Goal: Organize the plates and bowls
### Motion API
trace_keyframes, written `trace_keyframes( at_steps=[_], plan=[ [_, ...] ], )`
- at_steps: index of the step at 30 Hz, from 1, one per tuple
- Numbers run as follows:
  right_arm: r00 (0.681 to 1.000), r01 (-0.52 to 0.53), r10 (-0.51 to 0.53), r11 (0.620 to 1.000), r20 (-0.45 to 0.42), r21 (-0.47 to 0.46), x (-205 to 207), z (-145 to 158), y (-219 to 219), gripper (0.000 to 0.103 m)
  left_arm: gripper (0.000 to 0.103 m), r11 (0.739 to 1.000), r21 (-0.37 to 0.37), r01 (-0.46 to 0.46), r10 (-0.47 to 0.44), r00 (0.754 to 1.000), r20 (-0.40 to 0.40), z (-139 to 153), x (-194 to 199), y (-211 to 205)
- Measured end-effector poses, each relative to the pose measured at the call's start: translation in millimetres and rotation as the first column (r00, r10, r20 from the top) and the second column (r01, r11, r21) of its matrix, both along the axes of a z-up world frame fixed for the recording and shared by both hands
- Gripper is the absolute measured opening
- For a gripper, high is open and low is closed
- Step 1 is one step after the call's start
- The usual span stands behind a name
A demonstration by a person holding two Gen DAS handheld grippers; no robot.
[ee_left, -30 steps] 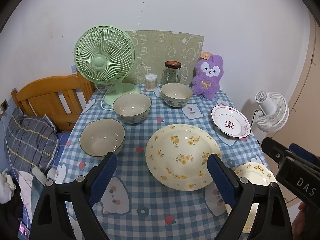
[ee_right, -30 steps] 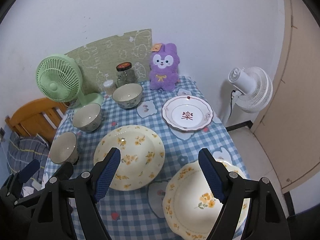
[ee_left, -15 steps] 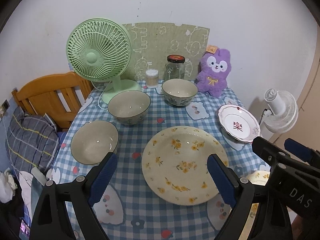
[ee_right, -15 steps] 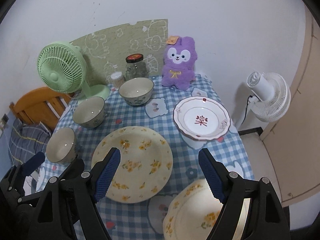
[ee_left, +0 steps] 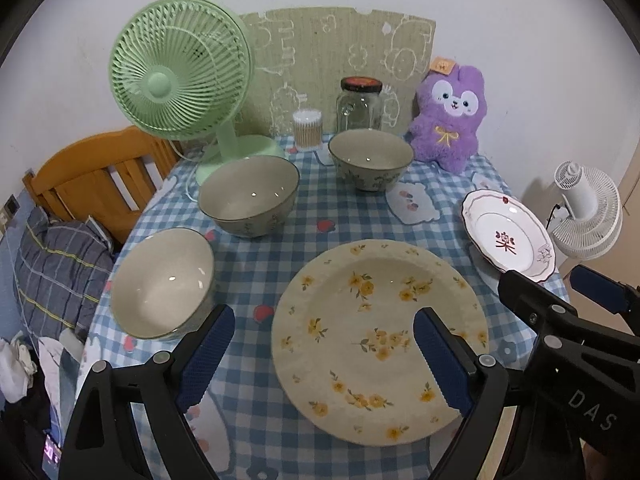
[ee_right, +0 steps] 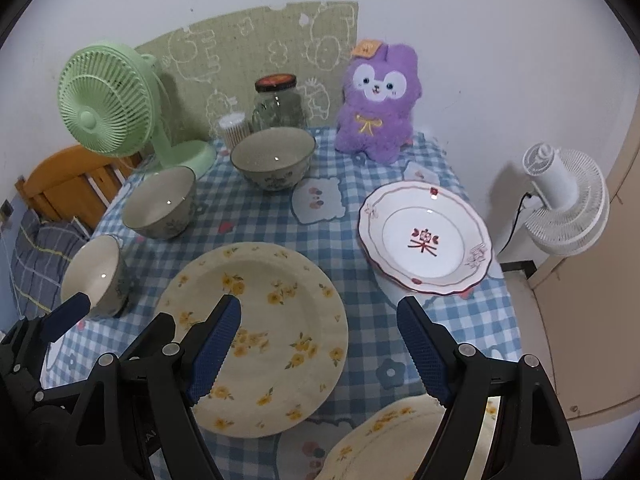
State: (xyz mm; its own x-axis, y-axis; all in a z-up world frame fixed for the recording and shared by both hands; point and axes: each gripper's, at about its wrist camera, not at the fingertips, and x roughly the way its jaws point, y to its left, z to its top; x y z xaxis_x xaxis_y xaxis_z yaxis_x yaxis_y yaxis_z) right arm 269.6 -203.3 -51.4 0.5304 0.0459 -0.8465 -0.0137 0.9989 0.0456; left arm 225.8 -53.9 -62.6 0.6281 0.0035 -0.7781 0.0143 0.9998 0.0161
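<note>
On the blue checked table point(ee_left: 344, 216) lie a large cream plate with yellow flowers point(ee_left: 376, 332) point(ee_right: 260, 328), a white plate with red trim point(ee_left: 508, 236) point(ee_right: 426, 238) at the right, and a second yellow-flowered plate point(ee_right: 384, 440) at the near right edge. Three grey-green bowls stand at left: near point(ee_left: 162, 282) point(ee_right: 96, 276), middle point(ee_left: 248, 196) point(ee_right: 160, 202), far point(ee_left: 370, 158) point(ee_right: 272, 158). My left gripper point(ee_left: 320, 356) is open and empty above the large plate's near left side. My right gripper point(ee_right: 320, 352) is open and empty between both flowered plates.
A green desk fan point(ee_left: 180, 72), a glass jar point(ee_left: 360, 104), a cotton-swab tub point(ee_left: 307, 129) and a purple plush point(ee_left: 450, 116) line the back by the wall. A wooden chair point(ee_left: 96, 176) stands left of the table. A white floor fan point(ee_right: 564, 200) stands right.
Both grippers have moved forward and lower toward the table; the plates and bowls look larger and nearer. Both stay open. Nothing on the table has moved.
</note>
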Motion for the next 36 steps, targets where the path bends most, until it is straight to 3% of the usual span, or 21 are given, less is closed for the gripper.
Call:
trace_keyframes(
  at_steps=[21, 36],
  plan=[
    [0.991, -0.037, 0.039, 0.999, -0.129, 0.016, 42.9, -81.6, 7.5, 0.083, 0.086, 0.998, 0.006, -0.063, 0.063, 0.988, -0.139, -74.6, 40.7, -1.2],
    [0.98, -0.035, 0.038, 0.999, -0.198, 0.021, 57.8, -114.4, 11.9, 0.083, 0.084, 0.996, 0.026, -0.081, 0.084, 0.978, -0.191, -98.4, 49.0, -0.1]
  ],
)
